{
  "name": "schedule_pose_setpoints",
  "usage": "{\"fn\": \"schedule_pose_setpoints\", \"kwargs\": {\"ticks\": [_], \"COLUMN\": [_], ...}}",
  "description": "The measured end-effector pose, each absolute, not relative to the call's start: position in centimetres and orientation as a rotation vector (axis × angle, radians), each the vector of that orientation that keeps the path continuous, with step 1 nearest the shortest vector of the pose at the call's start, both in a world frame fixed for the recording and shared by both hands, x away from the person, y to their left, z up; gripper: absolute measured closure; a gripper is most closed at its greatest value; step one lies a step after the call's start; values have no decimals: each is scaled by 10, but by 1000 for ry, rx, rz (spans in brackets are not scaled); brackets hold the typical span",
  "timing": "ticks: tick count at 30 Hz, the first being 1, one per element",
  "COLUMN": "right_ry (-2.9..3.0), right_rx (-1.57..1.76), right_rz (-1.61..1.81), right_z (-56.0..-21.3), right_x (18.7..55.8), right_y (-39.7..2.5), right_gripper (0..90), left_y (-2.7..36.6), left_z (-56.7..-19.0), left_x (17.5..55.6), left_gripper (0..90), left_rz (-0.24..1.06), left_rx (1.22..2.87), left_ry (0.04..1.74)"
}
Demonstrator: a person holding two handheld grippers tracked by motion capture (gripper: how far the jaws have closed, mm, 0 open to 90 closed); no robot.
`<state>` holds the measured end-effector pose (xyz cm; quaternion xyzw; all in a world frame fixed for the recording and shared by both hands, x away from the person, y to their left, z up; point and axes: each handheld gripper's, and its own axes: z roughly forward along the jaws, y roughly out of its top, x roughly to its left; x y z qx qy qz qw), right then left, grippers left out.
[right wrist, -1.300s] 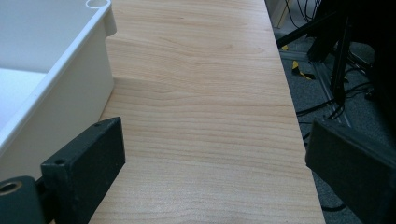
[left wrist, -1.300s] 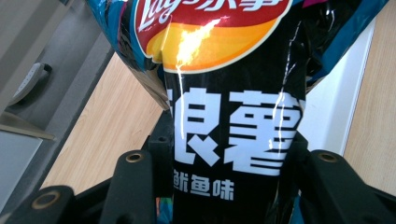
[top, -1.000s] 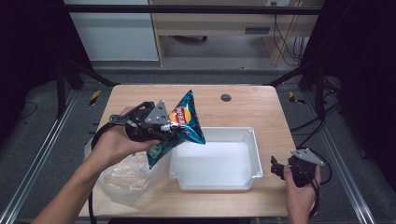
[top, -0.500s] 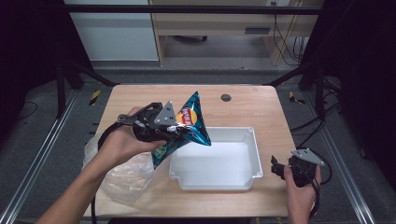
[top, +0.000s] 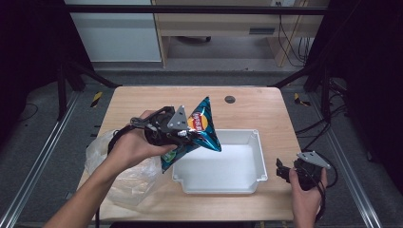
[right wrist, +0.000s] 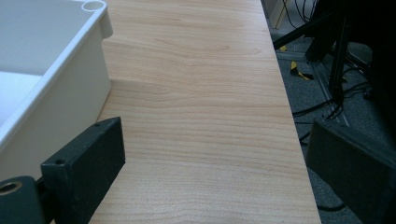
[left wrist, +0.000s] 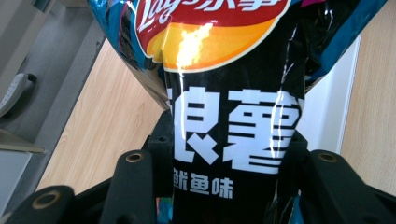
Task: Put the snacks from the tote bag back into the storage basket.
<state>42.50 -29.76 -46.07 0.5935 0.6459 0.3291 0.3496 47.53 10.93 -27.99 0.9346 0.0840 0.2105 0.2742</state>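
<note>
A teal and black crisp bag (top: 198,132) with a red and yellow logo hangs in the air over the left rim of the white tray (top: 259,161). My left gripper (top: 186,137) is shut on it near the middle of the bag. Seen from the left gripper view, the bag (left wrist: 233,107) is pinched between the two black jaws, and the left gripper (left wrist: 231,154) holds its black printed panel. My right gripper (top: 281,171) rests open at the table's right front corner, beside the tray's right wall. In the right gripper view the right gripper (right wrist: 215,158) has only bare wood between its jaws.
A crumpled clear plastic bag (top: 124,175) lies at the table's front left, under my left forearm. A small dark round hole (top: 230,99) sits near the far edge of the wooden table (top: 266,111). The tray wall (right wrist: 56,79) stands just left of the right gripper.
My left gripper has carried the crisp bag to the right and slightly down, further over the tray's left rim. The right gripper has stayed where it was.
</note>
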Motion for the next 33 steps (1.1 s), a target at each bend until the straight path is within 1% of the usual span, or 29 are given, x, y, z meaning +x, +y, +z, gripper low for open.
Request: {"fn": "schedule_pose_setpoints", "kwargs": {"ticks": [14, 33], "right_ry": [1671, 1671], "right_rx": [1543, 1545], "right_rz": [857, 858], "right_z": [-461, -460], "right_x": [425, 425], "right_y": [-298, -298], "right_gripper": [53, 53], "left_y": [91, 77], "left_z": [-288, -295], "left_x": [478, 478], "left_gripper": [535, 536], "left_rz": [544, 528], "left_rx": [2525, 2531], "left_ry": [190, 164]}}
